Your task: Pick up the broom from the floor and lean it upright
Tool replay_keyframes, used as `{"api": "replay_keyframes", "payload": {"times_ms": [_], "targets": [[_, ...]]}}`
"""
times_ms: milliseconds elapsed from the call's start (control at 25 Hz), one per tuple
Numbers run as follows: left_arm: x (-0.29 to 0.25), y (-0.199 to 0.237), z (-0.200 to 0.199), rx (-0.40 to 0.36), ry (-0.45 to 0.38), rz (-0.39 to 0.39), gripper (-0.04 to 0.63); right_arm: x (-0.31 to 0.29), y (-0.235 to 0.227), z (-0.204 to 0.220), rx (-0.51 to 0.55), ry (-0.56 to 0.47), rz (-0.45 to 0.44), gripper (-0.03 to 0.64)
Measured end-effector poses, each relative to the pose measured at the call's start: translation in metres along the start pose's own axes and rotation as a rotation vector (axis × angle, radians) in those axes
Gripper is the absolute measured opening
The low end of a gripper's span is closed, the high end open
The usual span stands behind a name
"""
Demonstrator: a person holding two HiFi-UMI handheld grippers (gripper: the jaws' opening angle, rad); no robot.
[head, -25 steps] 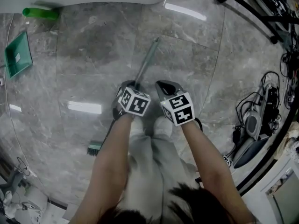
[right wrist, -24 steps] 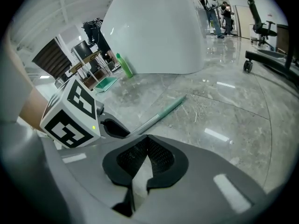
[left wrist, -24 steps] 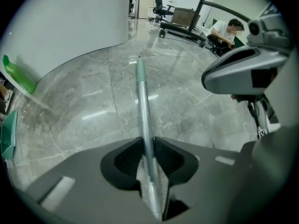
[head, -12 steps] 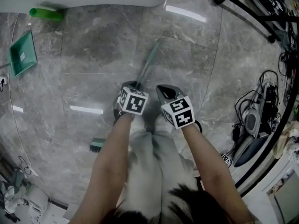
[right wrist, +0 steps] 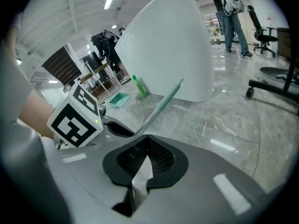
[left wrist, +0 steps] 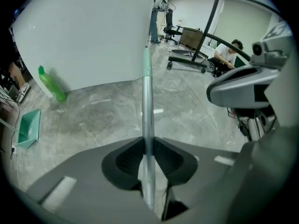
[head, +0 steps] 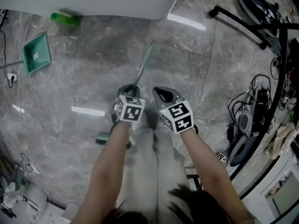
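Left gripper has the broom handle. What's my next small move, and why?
Probably tip the broom more upright toward the white panel: the left gripper, its jaws having just closed, clamps the slanting handle, and the brush head sits low by the person's feet.

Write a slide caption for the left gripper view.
Left gripper, jaws just closing, clamps the broom handle; green bottle beyond.
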State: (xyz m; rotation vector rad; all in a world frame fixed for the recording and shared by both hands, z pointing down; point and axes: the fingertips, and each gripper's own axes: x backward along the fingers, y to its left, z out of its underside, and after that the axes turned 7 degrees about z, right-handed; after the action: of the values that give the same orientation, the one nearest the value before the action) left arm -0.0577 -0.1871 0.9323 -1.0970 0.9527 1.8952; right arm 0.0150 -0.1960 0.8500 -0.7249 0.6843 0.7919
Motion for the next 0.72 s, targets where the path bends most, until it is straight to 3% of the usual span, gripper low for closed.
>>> {"api": "replay_keyframes", "payload": {"times_ms": [720], "targets": [[0.118,0.013,-0.130,-0.049,-0.206,-0.042,0.071,0.082,0.030,-0.119,0.034,-0.102,0.013,0.002]]}}
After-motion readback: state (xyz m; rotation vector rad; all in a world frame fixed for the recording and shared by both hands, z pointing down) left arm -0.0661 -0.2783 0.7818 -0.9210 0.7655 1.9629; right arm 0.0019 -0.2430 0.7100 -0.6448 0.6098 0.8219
